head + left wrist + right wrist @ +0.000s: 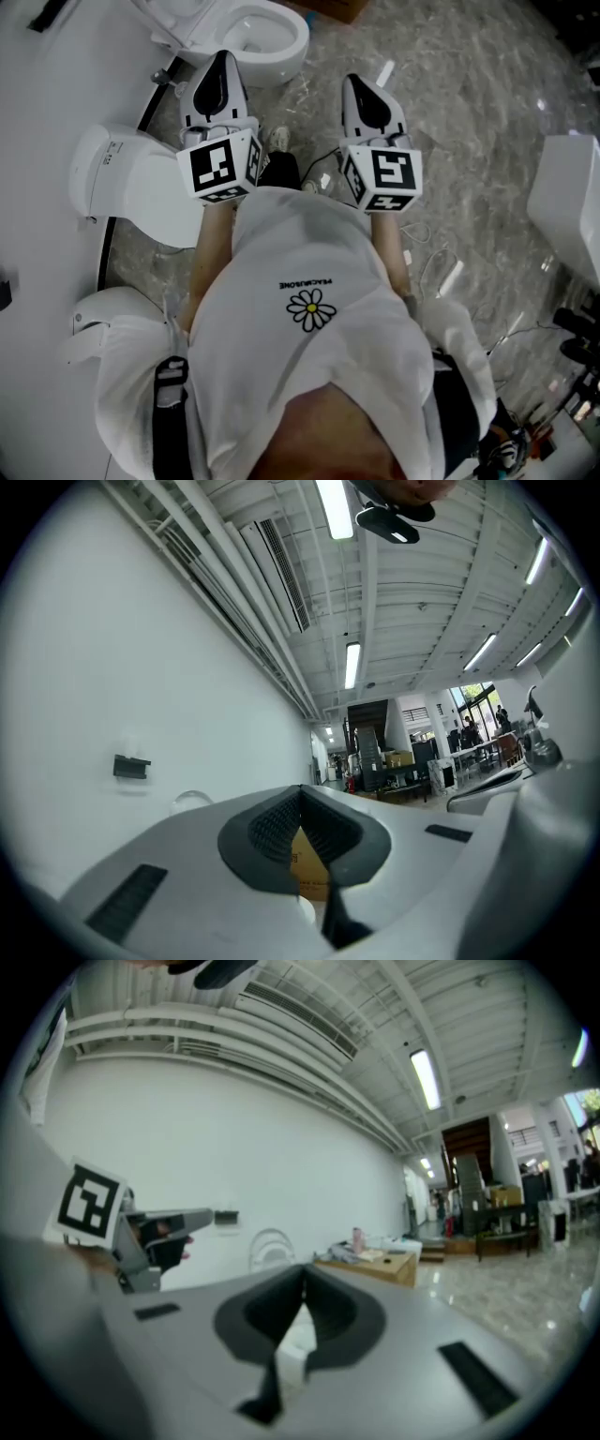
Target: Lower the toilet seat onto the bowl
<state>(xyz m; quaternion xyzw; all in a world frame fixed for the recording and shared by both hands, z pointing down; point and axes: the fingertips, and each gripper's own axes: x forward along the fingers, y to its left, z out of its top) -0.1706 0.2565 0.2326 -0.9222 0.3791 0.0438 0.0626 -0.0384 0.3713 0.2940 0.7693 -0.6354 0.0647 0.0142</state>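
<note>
Both hands are up in front of me over the grey marbled floor. The left gripper, white with dark ribbed pads, has its jaws pressed together with nothing between them. The right gripper is just beside it, apart from it, and its jaws are also pressed together on nothing.

The white open toilet bowl sits at the top of the head view, just ahead of the left gripper's tip, and neither gripper touches it. In the right gripper view a pale upright hoop stands against the white wall. I take that for the raised toilet seat, but it's small and I can't be sure.

A 2nd white toilet with its lid down sits to the left, below the left gripper's marker cube. Thin white cables trail on the floor by my right side. Far off, past the right jaws, there's a light wooden table with clutter on it.
</note>
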